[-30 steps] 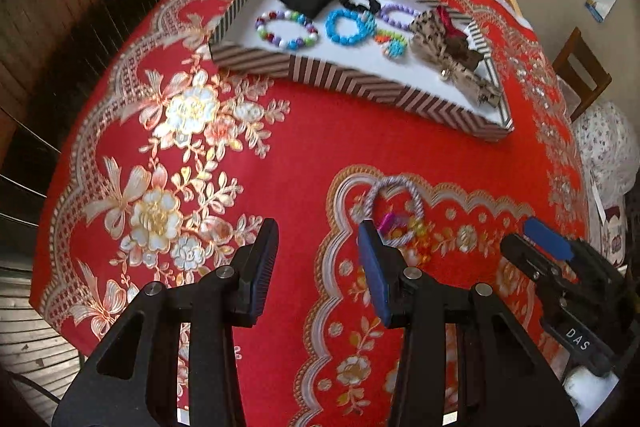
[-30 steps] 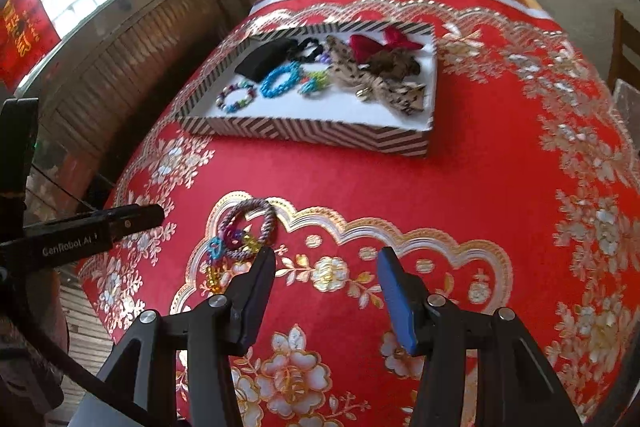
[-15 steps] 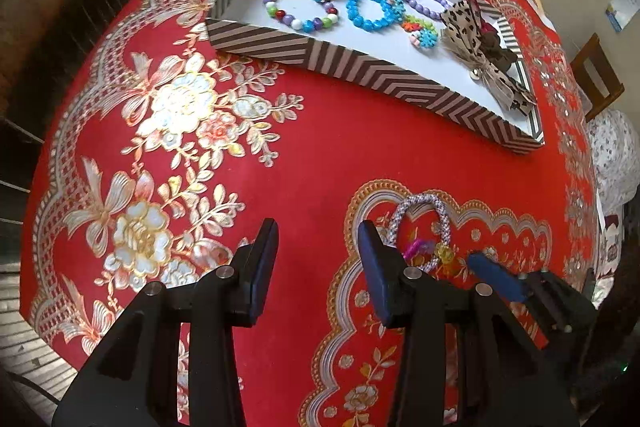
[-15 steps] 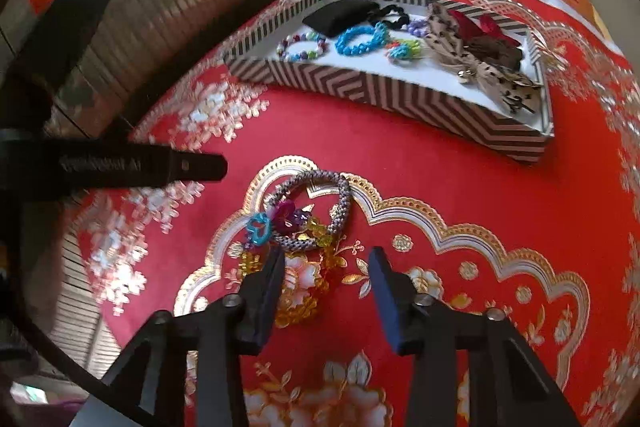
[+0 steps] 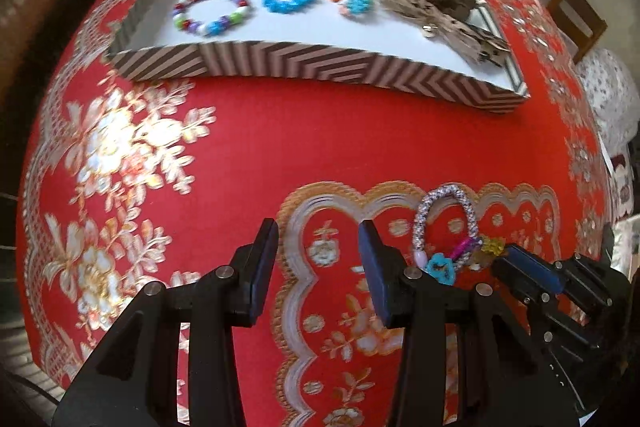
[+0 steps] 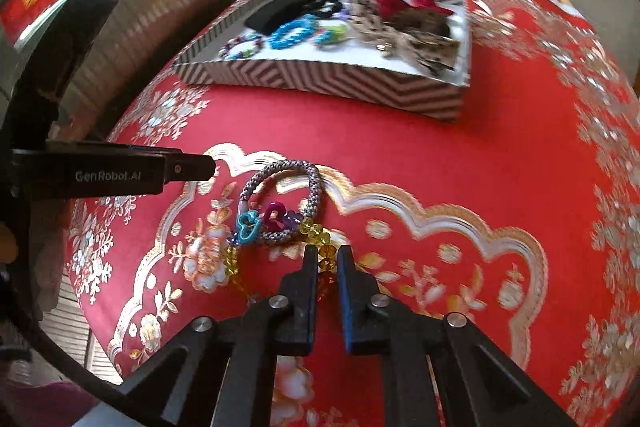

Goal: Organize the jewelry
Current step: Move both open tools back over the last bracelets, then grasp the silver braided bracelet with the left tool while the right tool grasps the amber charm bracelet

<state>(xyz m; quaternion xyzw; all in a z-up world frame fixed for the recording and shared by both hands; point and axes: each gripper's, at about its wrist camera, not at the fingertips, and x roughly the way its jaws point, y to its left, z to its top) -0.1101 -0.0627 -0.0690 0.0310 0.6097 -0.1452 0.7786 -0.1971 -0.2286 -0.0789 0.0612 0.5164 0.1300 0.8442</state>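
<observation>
Jewelry still loose amounts to a small cluster on the red cloth of the counter (image 6: 460,167): a grey braided bracelet (image 6: 280,199) with blue and magenta charms, tangled with a strand of yellow beads (image 6: 320,239). The bracelet lies flat, stretched into an oval whose long axis runs from the charm end nearest the right gripper (image 6: 328,259) up toward the striped tray (image 6: 320,83), which sits well apart. Most of the sorting looks done: the tray already holds beaded bracelets, hair ties, a dark pouch and bows, so this cluster seems to be what is left. The right gripper has just been closing and its jaws now pinch the yellow beads, though whether the braided bracelet will come along is hard to judge, since the tangle is partly hidden. The left gripper (image 5: 318,267) hangs just beside the bracelet, jaws wide apart with nothing between them but cloth. Lifting and carrying to the tray remain.
</observation>
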